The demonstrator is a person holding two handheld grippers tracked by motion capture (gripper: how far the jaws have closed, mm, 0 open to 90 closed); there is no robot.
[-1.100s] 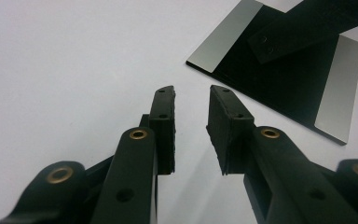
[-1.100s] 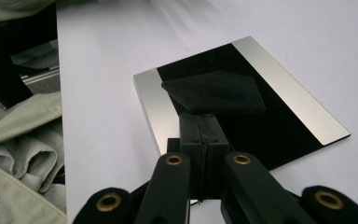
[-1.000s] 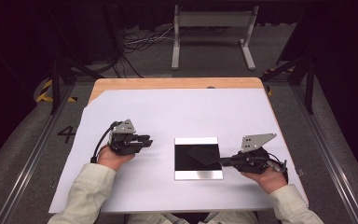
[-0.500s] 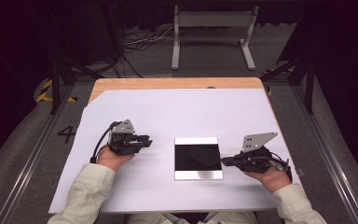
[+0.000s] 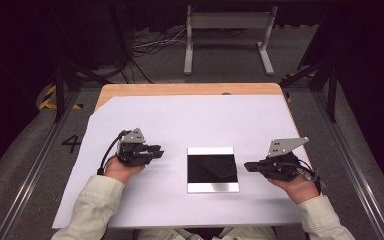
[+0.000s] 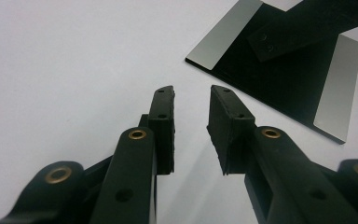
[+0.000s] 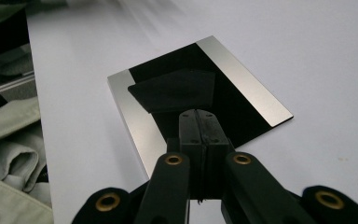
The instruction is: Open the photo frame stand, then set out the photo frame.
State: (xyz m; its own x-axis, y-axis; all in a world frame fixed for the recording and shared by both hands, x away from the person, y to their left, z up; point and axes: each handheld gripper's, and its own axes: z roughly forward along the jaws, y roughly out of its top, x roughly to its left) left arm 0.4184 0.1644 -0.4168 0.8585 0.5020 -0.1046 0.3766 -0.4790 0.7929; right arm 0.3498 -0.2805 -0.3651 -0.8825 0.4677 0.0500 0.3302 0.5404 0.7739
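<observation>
While both hands rest on the white sheet (image 5: 190,120) | left gripper (image 5: 152,150): jaws parted, nothing between them, just left of the plate | mirror-like square plate (image 5: 213,169): flat on the sheet between the grippers, dark centre, silver strips at two edges | right gripper (image 5: 249,166): jaws pressed together, empty, tips near the plate's right edge

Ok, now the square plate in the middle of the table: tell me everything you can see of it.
The plate is a thin, flat, roughly square mirror-like panel lying on the white sheet between the two grippers. Its centre looks glossy black and reflects a gripper; two opposite edges show as bright silvery bands. It lies flat, squared to the table edge. The left gripper, open, and the right gripper, shut, each point toward it from either side. Neither touches it.
</observation>
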